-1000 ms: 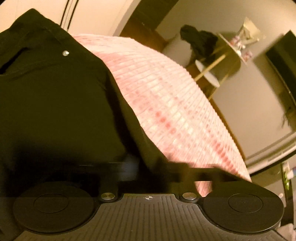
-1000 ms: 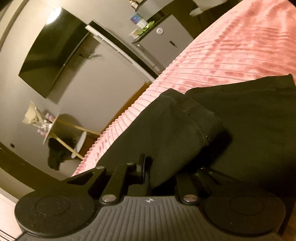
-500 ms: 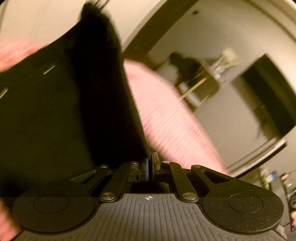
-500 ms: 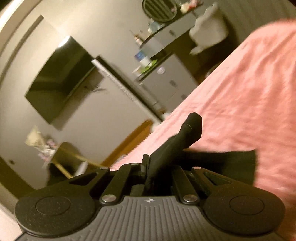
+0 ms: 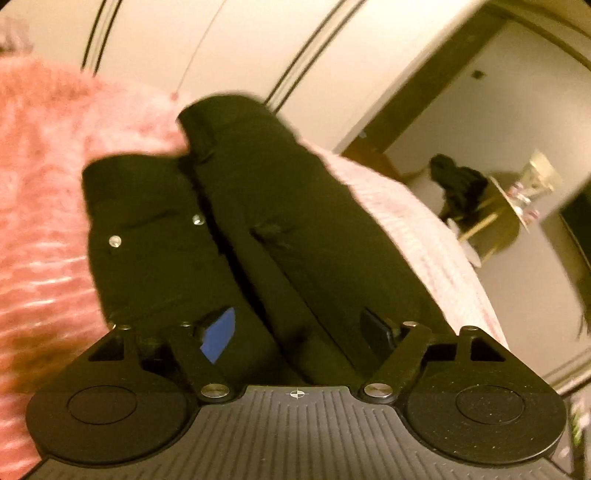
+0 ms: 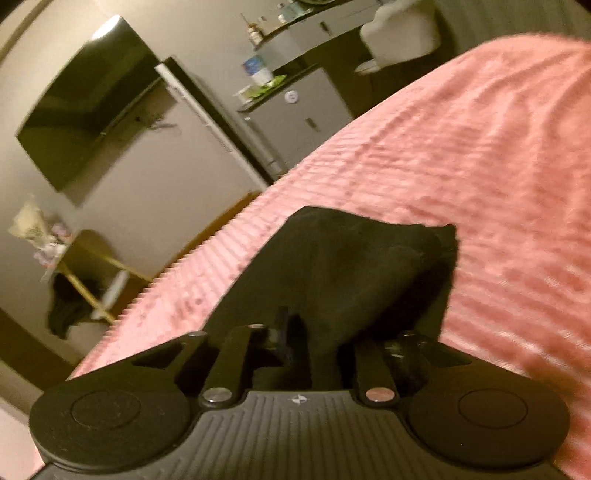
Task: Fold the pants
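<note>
Black pants point(image 5: 258, 229) lie on a pink ribbed bedspread point(image 5: 40, 192), folded lengthwise, with metal rivets showing near the waist. My left gripper point(image 5: 299, 328) is open just above the cloth, its blue pad point(image 5: 219, 334) and black pad apart, gripping nothing. In the right wrist view the pants point(image 6: 343, 273) rise in a bunched fold from my right gripper point(image 6: 317, 350), which is shut on the fabric over the bedspread point(image 6: 480, 177).
A wardrobe wall stands behind the bed. A round side table point(image 5: 498, 218) with dark clothing draped beside it is at the right. A wall TV point(image 6: 85, 99), a small fridge point(image 6: 295, 114) and a white chair point(image 6: 402, 33) are across the room.
My left gripper has opened and let go of the pants, which now lie folded on the bed. My right gripper has lowered toward the bedspread, still holding the cloth.
</note>
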`<state>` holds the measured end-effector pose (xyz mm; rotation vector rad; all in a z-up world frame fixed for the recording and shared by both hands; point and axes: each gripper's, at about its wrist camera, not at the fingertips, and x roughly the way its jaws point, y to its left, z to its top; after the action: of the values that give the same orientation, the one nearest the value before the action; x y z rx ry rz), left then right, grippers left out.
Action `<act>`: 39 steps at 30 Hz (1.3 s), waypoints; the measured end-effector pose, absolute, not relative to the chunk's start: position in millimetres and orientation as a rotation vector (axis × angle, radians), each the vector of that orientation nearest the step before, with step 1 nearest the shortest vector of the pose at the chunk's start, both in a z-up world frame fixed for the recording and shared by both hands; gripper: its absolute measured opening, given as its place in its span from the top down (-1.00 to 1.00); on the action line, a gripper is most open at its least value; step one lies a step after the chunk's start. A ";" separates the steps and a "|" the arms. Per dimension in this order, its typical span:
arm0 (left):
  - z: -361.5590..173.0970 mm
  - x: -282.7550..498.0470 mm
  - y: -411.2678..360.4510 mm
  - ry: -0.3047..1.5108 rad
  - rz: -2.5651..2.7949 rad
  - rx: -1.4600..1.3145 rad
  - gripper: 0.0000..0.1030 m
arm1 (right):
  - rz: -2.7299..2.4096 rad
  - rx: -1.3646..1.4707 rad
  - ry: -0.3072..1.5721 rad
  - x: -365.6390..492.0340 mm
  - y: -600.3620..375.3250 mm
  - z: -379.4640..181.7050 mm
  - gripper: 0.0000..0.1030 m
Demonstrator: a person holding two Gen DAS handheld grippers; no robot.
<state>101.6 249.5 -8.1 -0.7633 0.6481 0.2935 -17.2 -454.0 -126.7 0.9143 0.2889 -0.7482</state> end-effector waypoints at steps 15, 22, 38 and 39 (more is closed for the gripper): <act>0.3 113.6 294.6 0.589 0.191 -0.931 0.83 | -0.545 1.037 0.363 -41.4 -481.9 -111.2 0.93; 35.7 65.6 302.4 0.417 0.090 -0.959 0.93 | -0.420 0.955 0.213 -43.6 -489.3 -57.6 0.93; -23.9 51.8 303.4 0.627 0.253 -0.878 0.55 | -0.504 1.006 0.442 -58.7 -489.2 -114.0 0.53; -24.9 52.2 304.4 0.622 0.261 -0.893 0.61 | -0.502 0.958 0.457 -54.8 -485.2 -110.3 0.81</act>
<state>52.2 304.4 -24.9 -0.8935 0.6222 0.2613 -54.8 -485.2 -110.3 0.9576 0.4571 -0.5019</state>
